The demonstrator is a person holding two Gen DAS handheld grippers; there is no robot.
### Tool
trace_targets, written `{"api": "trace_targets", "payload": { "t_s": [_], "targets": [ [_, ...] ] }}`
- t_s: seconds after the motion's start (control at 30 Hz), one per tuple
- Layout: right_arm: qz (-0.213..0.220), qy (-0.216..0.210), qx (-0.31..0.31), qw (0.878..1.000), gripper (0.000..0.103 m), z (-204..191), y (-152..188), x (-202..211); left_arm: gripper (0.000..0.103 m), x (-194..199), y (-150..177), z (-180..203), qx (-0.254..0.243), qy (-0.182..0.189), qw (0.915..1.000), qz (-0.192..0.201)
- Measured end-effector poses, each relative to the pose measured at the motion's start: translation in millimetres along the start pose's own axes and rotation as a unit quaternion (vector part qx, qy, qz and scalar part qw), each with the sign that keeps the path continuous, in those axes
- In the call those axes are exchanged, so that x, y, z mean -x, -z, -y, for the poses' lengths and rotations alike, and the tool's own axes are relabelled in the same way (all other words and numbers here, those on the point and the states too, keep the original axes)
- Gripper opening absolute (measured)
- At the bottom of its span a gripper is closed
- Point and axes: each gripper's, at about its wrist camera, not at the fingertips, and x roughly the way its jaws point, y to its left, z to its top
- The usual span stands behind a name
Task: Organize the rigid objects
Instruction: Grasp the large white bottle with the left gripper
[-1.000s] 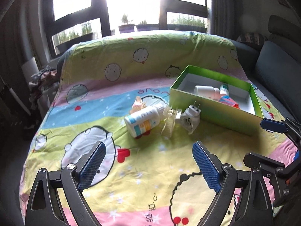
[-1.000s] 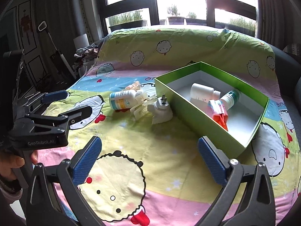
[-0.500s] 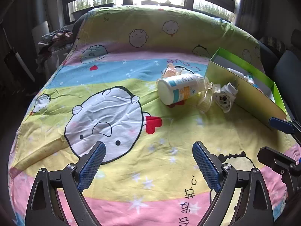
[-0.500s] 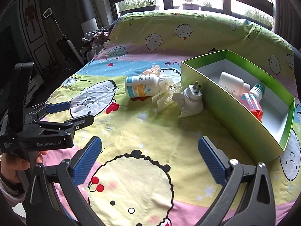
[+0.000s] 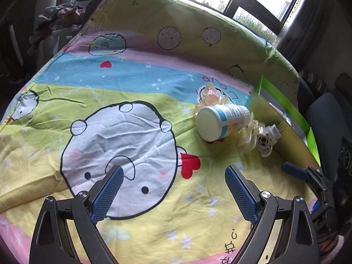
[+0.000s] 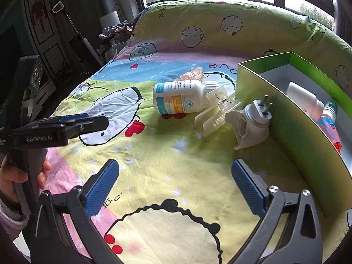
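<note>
A white bottle with a blue and orange label lies on its side on the cartoon bedsheet. Beside it lie a clear plastic clip, a white plug-in device with two prongs and a crumpled clear wrapper. A green box to the right holds a white bottle, a teal-capped tube and a red packet. My left gripper is open and empty, short of the bottle. My right gripper is open and empty, near the plug device.
The bedsheet covers a bed that drops off at the left. A pile of clothes and a dark cabinet stand at the left. A grey sofa is to the right behind the box. Windows are behind.
Both grippers have moved forward and turned left, so the bottle, clip and plug device look closer. The objects on the sheet have not moved. Both grippers stay open.
</note>
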Motion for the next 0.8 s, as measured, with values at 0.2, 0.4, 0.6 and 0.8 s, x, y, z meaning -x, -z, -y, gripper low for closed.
{"api": "trace_targets", "payload": {
  "t_s": [0.2,0.4,0.6,0.8],
  "targets": [
    [-0.004,-0.016,0.005,1.000,0.102,-2.5,-11.9,-22.7,0.094,-22.7,-33.4,2.0,-0.002,0.076,0.9968,-0.025],
    [0.004,-0.063,-0.020,0.998,0.102,0.0,-27.8,-40.3,0.094,-63.5,-65.7,24.1,-0.013,0.132,0.9895,-0.057],
    [0.004,-0.106,-0.004,0.994,0.102,-14.1,-42.4,-63.5,0.094,-96.0,-83.3,38.8,-0.031,0.157,0.9825,-0.096],
    [-0.008,-0.137,-0.044,0.990,0.101,-5.5,-50.9,-83.4,0.090,-108.0,-95.4,36.8,-0.055,0.154,0.9797,-0.116]
  ]
}}
